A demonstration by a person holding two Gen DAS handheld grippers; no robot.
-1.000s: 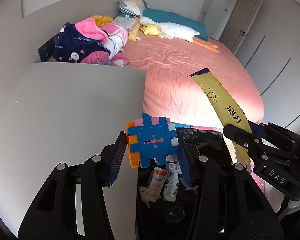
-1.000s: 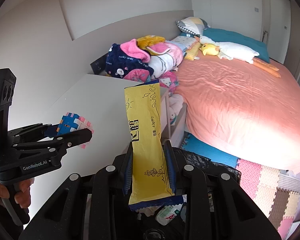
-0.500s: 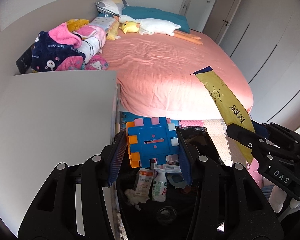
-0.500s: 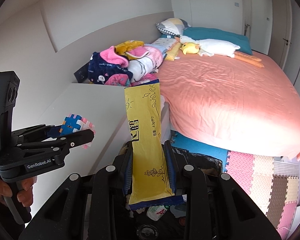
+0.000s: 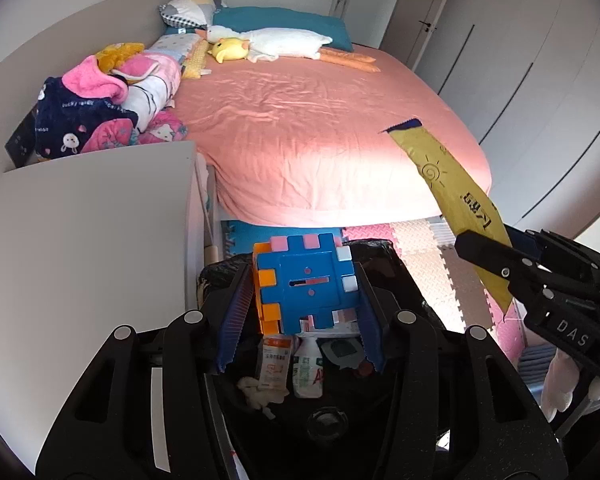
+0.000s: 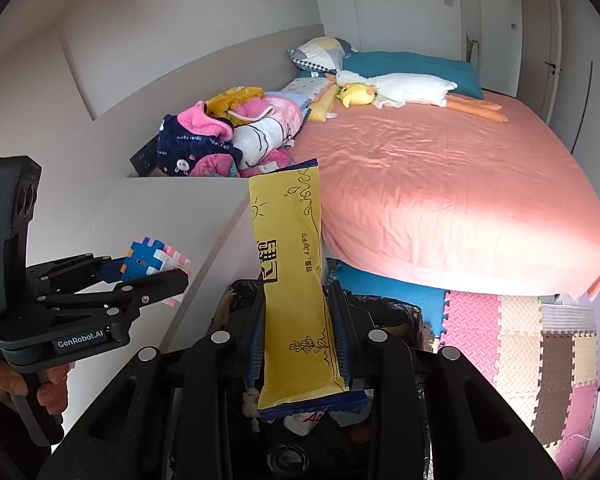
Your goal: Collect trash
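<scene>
Left claw [image 5: 300, 312]: holds a foam puzzle cube [image 5: 306, 280], blue with pink, orange and white tabs. Right pad lies against the cube's side; a thin gap shows at the left pad. Jaws have just been opening a little, cube between them.
Right claw [image 6: 298, 340]: closed on a yellow wrapper [image 6: 292, 276] near its lower end. Jaws have just eased open slightly, wrapper between the pads.
Wrapper: long, flat, blue-edged, standing upright out of the claw, its top reaching above the white surface's edge in the right wrist view.
Cube position: in the air above the trash bin [image 5: 384, 256], not touching it.
Trash bin: black liner, on the floor beside the white surface [image 5: 80, 240], directly below both claws.
Bin contents: a white bottle with red lettering [image 5: 308, 368], a small white pouch [image 5: 274, 360], crumpled tissue [image 5: 256, 388].
Left hand [image 6: 24, 388]: fingers wrapped round the left claw's handle, low left in the right wrist view.
Bed [image 5: 320, 140]: pink sheet, behind the bin; goose plush [image 5: 284, 40] and teal pillow [image 5: 280, 20] at its head, heap of clothes [image 5: 100, 108] at its near-left corner.
Floor: foam mats [image 6: 520, 344] in pink, cream, brown and blue, to the right of the bin.
</scene>
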